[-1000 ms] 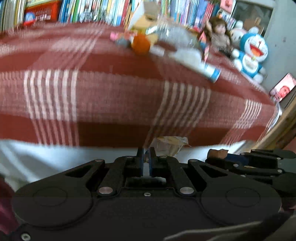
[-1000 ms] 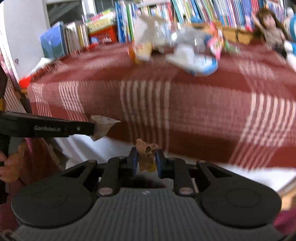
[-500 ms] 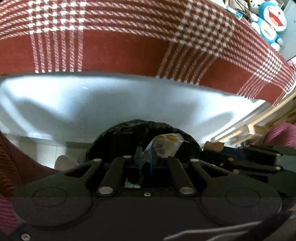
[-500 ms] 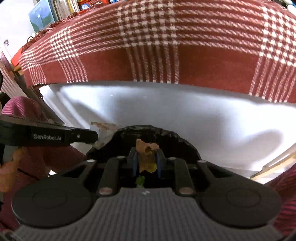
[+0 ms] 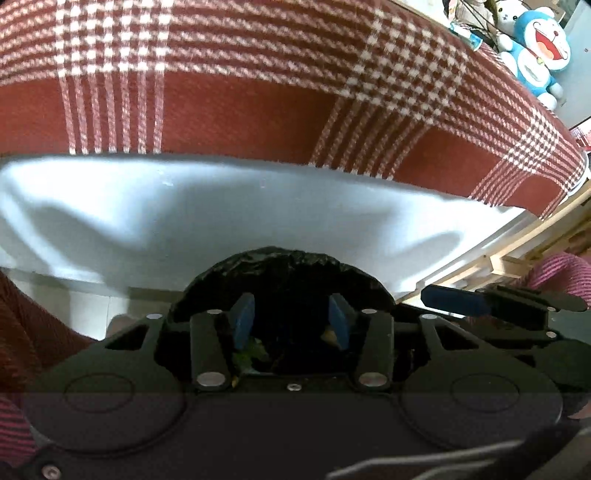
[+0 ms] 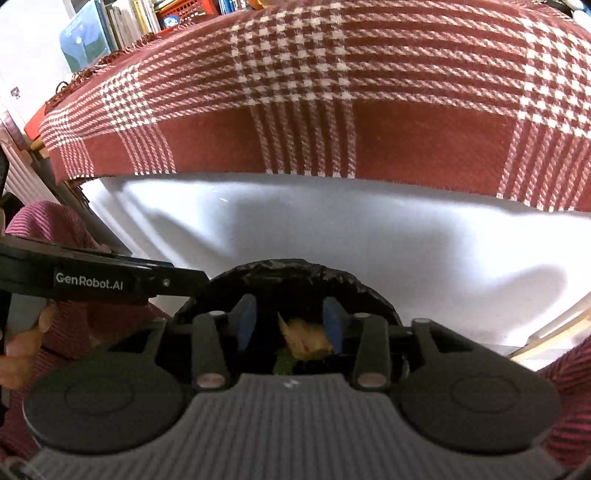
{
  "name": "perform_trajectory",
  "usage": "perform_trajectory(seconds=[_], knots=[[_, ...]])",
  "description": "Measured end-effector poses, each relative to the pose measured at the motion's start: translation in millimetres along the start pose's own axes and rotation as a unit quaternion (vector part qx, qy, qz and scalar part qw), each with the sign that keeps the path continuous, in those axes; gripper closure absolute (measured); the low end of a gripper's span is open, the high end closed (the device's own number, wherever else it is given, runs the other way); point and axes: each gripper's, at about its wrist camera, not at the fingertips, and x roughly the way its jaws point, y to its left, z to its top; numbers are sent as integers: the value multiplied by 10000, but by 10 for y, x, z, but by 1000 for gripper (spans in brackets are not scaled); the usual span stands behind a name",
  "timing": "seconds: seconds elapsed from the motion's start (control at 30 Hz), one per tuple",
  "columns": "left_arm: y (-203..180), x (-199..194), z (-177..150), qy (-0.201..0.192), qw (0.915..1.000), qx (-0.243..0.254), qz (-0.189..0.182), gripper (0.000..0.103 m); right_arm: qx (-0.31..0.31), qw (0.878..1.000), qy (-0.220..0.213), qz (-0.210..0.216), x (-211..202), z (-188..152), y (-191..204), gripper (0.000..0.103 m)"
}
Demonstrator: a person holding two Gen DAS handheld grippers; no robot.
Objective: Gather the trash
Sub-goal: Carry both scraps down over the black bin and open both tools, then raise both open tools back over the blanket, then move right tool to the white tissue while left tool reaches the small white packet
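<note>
A bin lined with a black bag [image 5: 280, 269] stands on the floor below the table edge, also in the right wrist view as the black bag [image 6: 295, 273]. My left gripper [image 5: 291, 323] hangs open over its mouth, nothing between the blue pads. My right gripper [image 6: 288, 323] is open above the same bin. A crumpled orange-brown scrap [image 6: 304, 339] sits loose between its pads, close to the right one, over the dark opening. Green and yellowish bits [image 5: 251, 350] lie inside the bin.
A red and white checked cloth [image 5: 258, 92] covers the table, a white sheet [image 6: 332, 229] hanging under it. A blue cartoon plush [image 5: 539, 48] stands far right. Books [image 6: 110, 29] line the far left. Striped sleeves flank the bin; a wooden frame [image 5: 517, 258] is at right.
Both grippers have opened over the bin. The wrapper held by the left one is gone from its fingers, and the right one's scrap sits lower, free of the pads.
</note>
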Motion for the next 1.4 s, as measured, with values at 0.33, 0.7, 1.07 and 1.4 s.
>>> perform_trajectory(seconds=[0.33,0.7,1.07,1.4], knots=[[32,-152,193,-383,9991,65,147,38,-2,9995,-310,-76,-108,132,-39,38],[-178,-592,693,-1478,9879,475,65,26,-281,9894,-1376,-372,-538,617,-84,35],[-325,-750,1354,-2445,9677,611,67,23,-814,9668,-2249,-899,-735,1161,-82,35],[-360,-491,1832,-2726,9605,535,148,63,-634,9615,-2422,-1130,-540,1637,-219,51]])
